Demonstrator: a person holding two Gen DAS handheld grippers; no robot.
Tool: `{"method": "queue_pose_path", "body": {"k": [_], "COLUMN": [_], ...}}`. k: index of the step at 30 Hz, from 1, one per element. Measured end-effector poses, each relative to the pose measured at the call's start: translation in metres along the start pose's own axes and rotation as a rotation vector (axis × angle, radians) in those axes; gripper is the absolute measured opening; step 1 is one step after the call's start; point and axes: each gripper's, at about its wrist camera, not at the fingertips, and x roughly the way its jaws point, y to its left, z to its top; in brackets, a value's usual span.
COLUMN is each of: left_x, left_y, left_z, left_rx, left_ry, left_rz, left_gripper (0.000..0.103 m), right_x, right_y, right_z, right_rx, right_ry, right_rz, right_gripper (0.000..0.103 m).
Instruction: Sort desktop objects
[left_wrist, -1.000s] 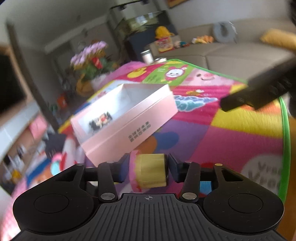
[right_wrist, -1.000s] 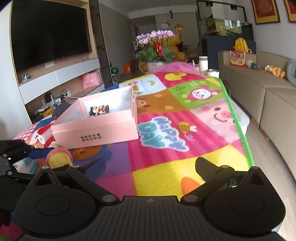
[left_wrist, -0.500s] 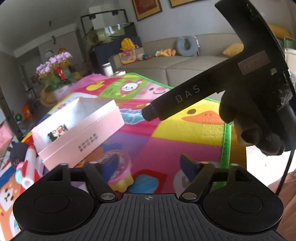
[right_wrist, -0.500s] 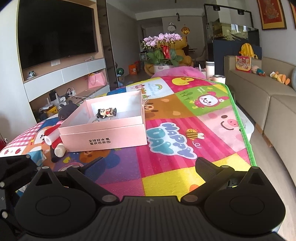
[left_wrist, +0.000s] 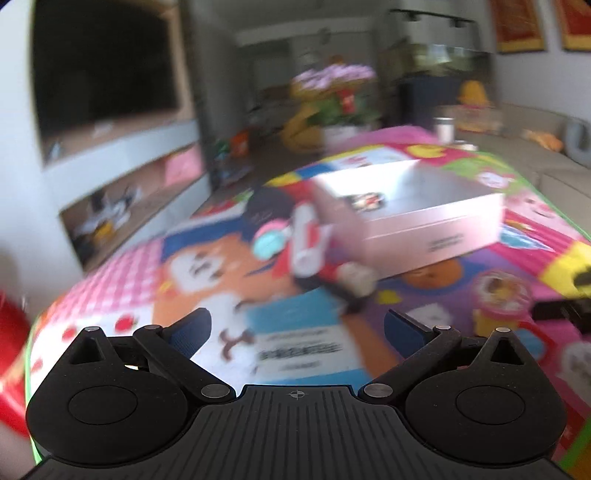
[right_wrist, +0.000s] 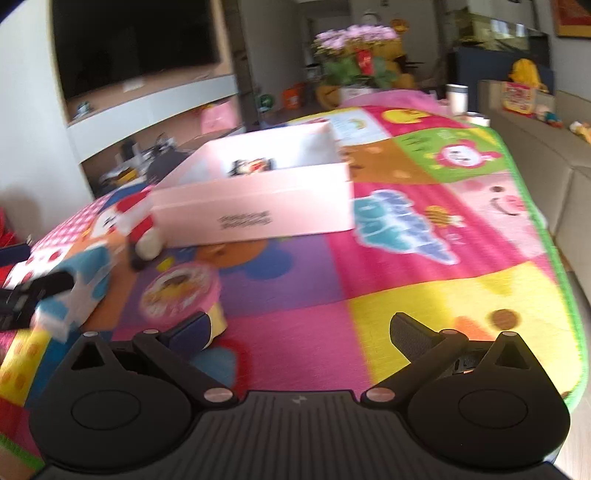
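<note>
A small jar with a pink lid and yellow body stands on the colourful cartoon mat, just ahead of my right gripper's left finger. My right gripper is open and holds nothing. The jar lies off to the right in the blurred left wrist view. My left gripper is opening wide with nothing between its jaws. The open pink box holds a small toy figure. A red and white plush toy lies against the box's left side.
The mat's green edge drops off on the right towards a sofa. A white cup stands at the table's far end. A TV wall and shelves are on the left. A red object shows at the left edge.
My left gripper let go of the pink-lidded jar, which now stands on the mat, then opened wide and swung left. My right gripper moved closer to the jar.
</note>
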Motion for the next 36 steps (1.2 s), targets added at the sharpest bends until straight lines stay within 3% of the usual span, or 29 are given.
{"method": "queue_pose_path", "body": {"k": [5,7,9,10,16,19,21,23,26,30,33,34,36], "left_x": [0.029,0.032,0.032,0.035,0.023,0.007,-0.001,-0.004,-0.006,-0.006,-0.006,-0.006,-0.006], "left_y": [0.004,0.004,0.006,0.007,0.008,0.004,0.002,0.004,0.009,0.012,0.010,0.007,0.003], "left_z": [-0.004,-0.008,-0.015,-0.016,-0.025,-0.032,-0.038,-0.041,-0.043,-0.043,-0.045,-0.045,-0.047], "left_rx": [-0.064,-0.089,-0.112,-0.121,-0.123,-0.107,-0.111,-0.140,-0.197,-0.228,-0.214,-0.196,-0.158], "left_ry": [0.081,0.098,0.117,0.135,0.155,0.162,0.169,0.177,0.190,0.189,0.185,0.185,0.184], "left_rz": [-0.030,-0.051,-0.059,-0.065,-0.077,-0.143,-0.165,-0.187,-0.173,-0.177,-0.168,-0.163,-0.154], "left_gripper": [0.102,0.102,0.090,0.075,0.072,0.072,0.080,0.101,0.101,0.103,0.103,0.103,0.103], "right_x": [0.006,0.006,0.006,0.006,0.005,0.007,0.007,0.006,0.005,-0.007,-0.002,0.002,0.012], "right_y": [0.023,0.030,0.035,0.037,0.042,0.042,0.043,0.044,0.047,0.065,0.075,0.077,0.079], "right_z": [-0.008,-0.012,-0.015,-0.016,-0.022,-0.018,-0.019,-0.019,-0.015,-0.007,0.001,0.004,0.010], "right_rx": [-0.053,-0.080,-0.111,-0.127,-0.158,-0.156,-0.175,-0.181,-0.203,-0.285,-0.326,-0.324,-0.309], "right_ry": [0.061,0.061,0.064,0.066,0.054,0.071,0.072,0.072,0.076,-0.054,-0.095,-0.091,-0.058], "right_rz": [0.073,0.060,0.046,0.039,0.012,0.009,0.005,0.004,0.059,0.092,0.097,0.098,0.107], "right_gripper": [0.103,0.103,0.103,0.103,0.103,0.103,0.103,0.103,0.103,0.103,0.101,0.098,0.081]}}
